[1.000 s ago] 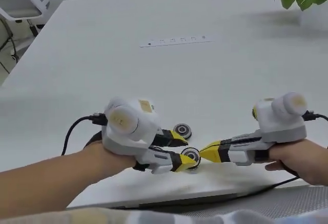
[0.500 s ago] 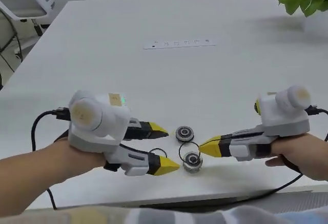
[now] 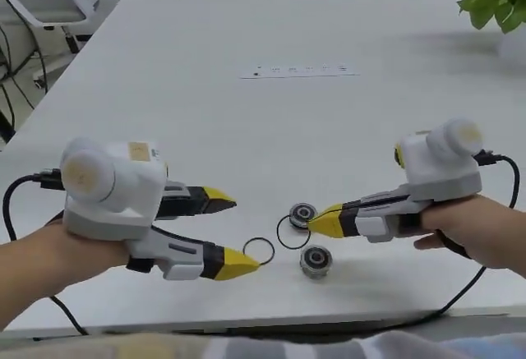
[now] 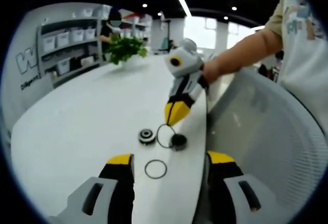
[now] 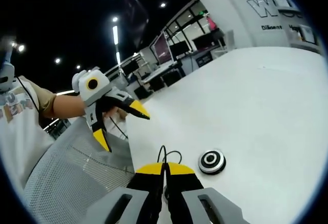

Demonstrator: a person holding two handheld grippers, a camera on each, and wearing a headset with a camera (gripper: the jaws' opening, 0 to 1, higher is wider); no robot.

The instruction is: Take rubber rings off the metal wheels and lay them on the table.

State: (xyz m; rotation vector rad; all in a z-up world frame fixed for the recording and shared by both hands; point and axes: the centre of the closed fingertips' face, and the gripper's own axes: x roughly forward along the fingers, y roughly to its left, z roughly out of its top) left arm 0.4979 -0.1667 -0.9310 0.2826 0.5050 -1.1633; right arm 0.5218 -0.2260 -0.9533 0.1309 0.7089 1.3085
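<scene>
The right gripper's [image 3: 316, 221] yellow-tipped fingers [image 5: 179, 172] are pressed tight together with no gap between them. They clamp the pinched ring [image 3: 292, 232], a thin black rubber loop that sticks out just past the tips. Whether its free edge rests on the tabletop [image 3: 246, 129] cannot be told. This loop lies between the two metal wheels: the farther wheel [image 3: 302, 214] sits just beside the closed tips, and the nearer wheel [image 3: 316, 260] stands slightly apart toward the tabletop's front edge, both flat on the white surface.

The left gripper's [image 3: 232, 232] fingers [image 4: 120, 167] are spread wide and grip nothing. Ahead of them the loose ring [image 3: 258, 250] lies flat on the tabletop, free of either wheel, close to the tip of the lower finger in the head view and, in the left gripper view, centred in the gap just beyond both tips. The two grippers point toward each other across the wheels, each held in one of the person's hands
</scene>
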